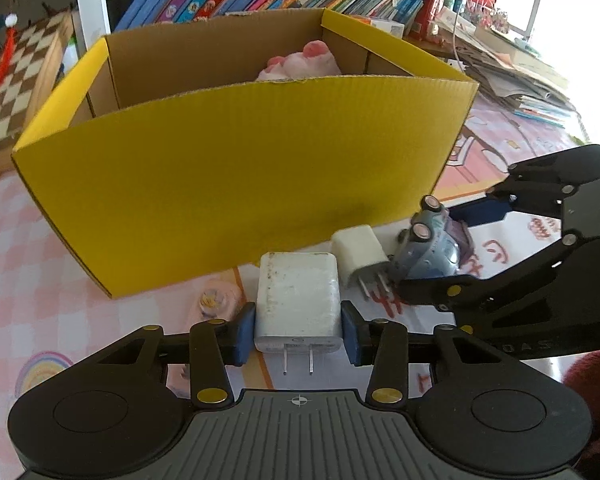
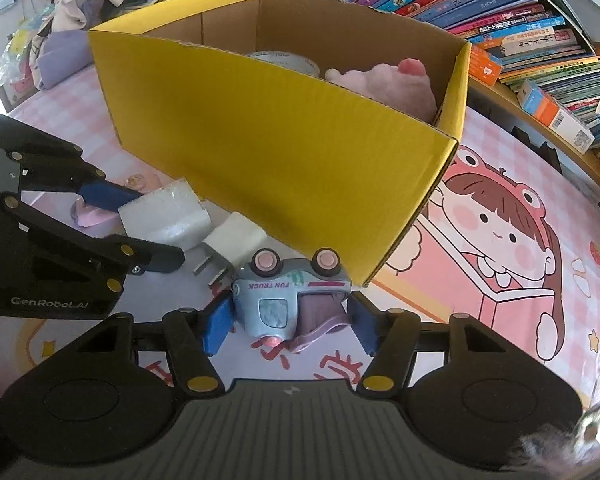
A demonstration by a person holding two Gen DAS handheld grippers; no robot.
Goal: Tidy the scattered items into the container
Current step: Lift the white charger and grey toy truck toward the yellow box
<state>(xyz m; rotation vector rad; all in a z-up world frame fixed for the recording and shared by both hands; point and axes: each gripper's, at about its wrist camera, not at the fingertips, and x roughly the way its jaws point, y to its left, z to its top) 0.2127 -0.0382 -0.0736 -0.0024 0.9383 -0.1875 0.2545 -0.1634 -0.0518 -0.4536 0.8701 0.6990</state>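
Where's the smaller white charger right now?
The smaller white charger lies on the mat against the yellow box, between the large charger in the left claw and the toy truck.

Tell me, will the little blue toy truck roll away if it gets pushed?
Probably not now: the toy truck lies upside down, wheels up, between the right gripper fingers. It looks like hard plastic, likely stiff and light. Set on its wheels, it could roll.
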